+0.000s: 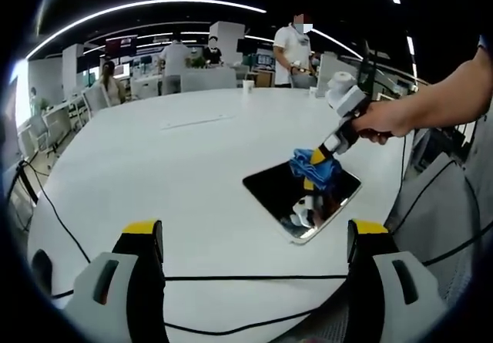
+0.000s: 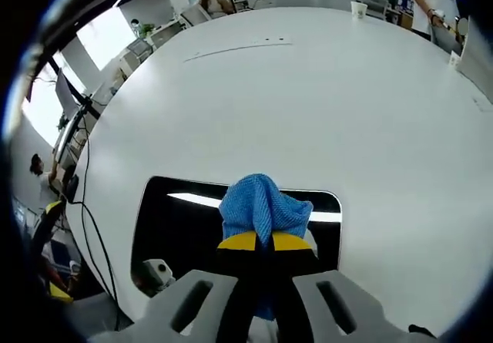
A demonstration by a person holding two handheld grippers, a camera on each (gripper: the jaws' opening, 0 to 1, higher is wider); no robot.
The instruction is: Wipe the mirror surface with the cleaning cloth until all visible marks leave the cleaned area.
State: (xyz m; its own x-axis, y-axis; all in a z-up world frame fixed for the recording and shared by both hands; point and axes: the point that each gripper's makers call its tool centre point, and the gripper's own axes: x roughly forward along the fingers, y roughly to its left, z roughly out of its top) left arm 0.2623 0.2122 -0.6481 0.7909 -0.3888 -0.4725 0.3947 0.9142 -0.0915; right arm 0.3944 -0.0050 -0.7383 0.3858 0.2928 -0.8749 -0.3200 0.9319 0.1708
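A: Right gripper view, near to far: the right gripper (image 2: 260,244) pinches a bunched blue cleaning cloth (image 2: 264,204) between its yellow-tipped jaws and presses it on the dark mirror (image 2: 173,227), which lies flat on the white bench (image 2: 308,104).

B: Which way does the glass run from there?

A: Its long axis stretches crosswise under the cloth, with more unwiped surface to the view's left than to its right. A sideways stroke looks like the coming move.

B: And the other hand?

A: Left gripper view: the left gripper (image 1: 254,239) hangs with jaws spread, holding nothing, well short of the mirror (image 1: 289,189). Beyond it, a person's hand (image 1: 385,119) works the right gripper (image 1: 314,159), plainly the nearer one.
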